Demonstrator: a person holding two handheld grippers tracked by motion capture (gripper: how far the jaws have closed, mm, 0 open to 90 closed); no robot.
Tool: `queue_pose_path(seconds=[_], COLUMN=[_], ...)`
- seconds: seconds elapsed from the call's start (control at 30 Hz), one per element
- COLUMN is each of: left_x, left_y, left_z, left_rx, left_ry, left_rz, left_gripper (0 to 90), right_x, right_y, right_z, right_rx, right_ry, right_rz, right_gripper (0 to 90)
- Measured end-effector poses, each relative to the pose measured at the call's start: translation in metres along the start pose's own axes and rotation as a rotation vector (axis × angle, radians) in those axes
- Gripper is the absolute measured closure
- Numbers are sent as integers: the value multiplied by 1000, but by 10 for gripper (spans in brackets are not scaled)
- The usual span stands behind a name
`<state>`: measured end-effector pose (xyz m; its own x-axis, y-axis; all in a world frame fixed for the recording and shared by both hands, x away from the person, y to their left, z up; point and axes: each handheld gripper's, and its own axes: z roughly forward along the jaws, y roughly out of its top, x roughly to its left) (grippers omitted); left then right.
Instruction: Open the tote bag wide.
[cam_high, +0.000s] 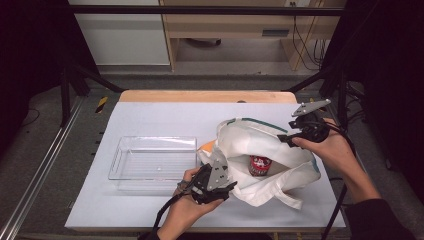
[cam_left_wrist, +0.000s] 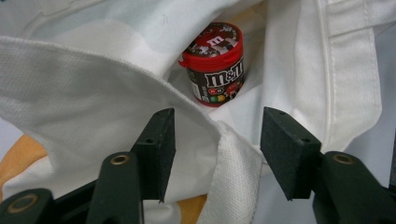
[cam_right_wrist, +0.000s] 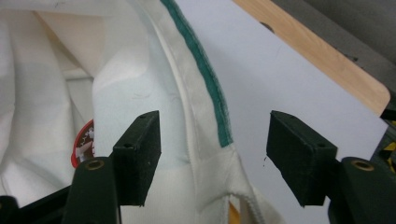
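Note:
A white cloth tote bag (cam_high: 270, 145) with a green-trimmed rim (cam_right_wrist: 212, 84) lies open on the right half of the table. Inside it stands a small M&M's tub (cam_high: 260, 165) with a red lid (cam_left_wrist: 215, 65); a sliver of it shows in the right gripper view (cam_right_wrist: 83, 147). My left gripper (cam_high: 227, 192) is at the bag's near left rim. Its jaws stand apart around a fold of that rim (cam_left_wrist: 217, 149), with space on either side of the fabric. My right gripper (cam_high: 285, 135) is at the far right rim, open, with the green-edged hem between its jaws (cam_right_wrist: 215, 156).
An empty clear plastic tray (cam_high: 155, 138) sits left of the bag on the white table cover (cam_high: 165, 117). Something orange (cam_high: 206, 146) peeks from under the bag's left side. The table's wooden back edge (cam_high: 205, 96) runs behind; dark frame posts stand at both sides.

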<state>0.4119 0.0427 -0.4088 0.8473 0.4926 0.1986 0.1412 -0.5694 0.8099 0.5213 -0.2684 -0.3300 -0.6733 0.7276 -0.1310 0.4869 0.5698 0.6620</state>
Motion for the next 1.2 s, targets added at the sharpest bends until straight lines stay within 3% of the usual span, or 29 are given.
queue_pose_path(seconds=[0.27,0.37,0.53,0.63,0.77,0.8,0.83,0.87,0.97,1.07,1.1,1.13,1.2], left_x=[0,1,2,3,4,4,4,5,5,5,5,5,5], left_y=[-3,-4,-6,-6,-7,-9,-9,-11,-15,-19,-20,-21,-21], left_z=[4,4,4,3,1,2,2,2,3,5,6,7,7], left_rx=[20,26,22,14,19,23,23,30,41,58,59,61,60], left_ry=[-29,-39,-36,-32,-34,-39,-39,-42,-50,-55,-56,-56,-57], left_rz=[-4,-4,2,-6,-6,-7,-7,-5,-10,-10,-15,-18,-19], left_gripper=[590,679,760,771,784,794,797,803,812,820,820,820,820], right_x=[2,3,4,3,0,-5,-5,-11,-18,-26,-26,-29,-29], right_y=[-15,-21,-31,-33,-35,-36,-36,-38,-42,-53,-53,-60,-63], right_z=[1,1,5,5,9,12,12,16,23,38,38,43,43], right_rx=[20,37,72,82,77,62,62,50,40,19,19,12,2], right_ry=[43,21,21,15,-31,-94,-94,-150,-181,-203,-203,-198,-179], right_rz=[18,4,-27,-38,-44,-43,-43,-26,-4,55,55,87,101], right_gripper=[386,417,686,751,800,806,806,806,807,808,808,805,791])
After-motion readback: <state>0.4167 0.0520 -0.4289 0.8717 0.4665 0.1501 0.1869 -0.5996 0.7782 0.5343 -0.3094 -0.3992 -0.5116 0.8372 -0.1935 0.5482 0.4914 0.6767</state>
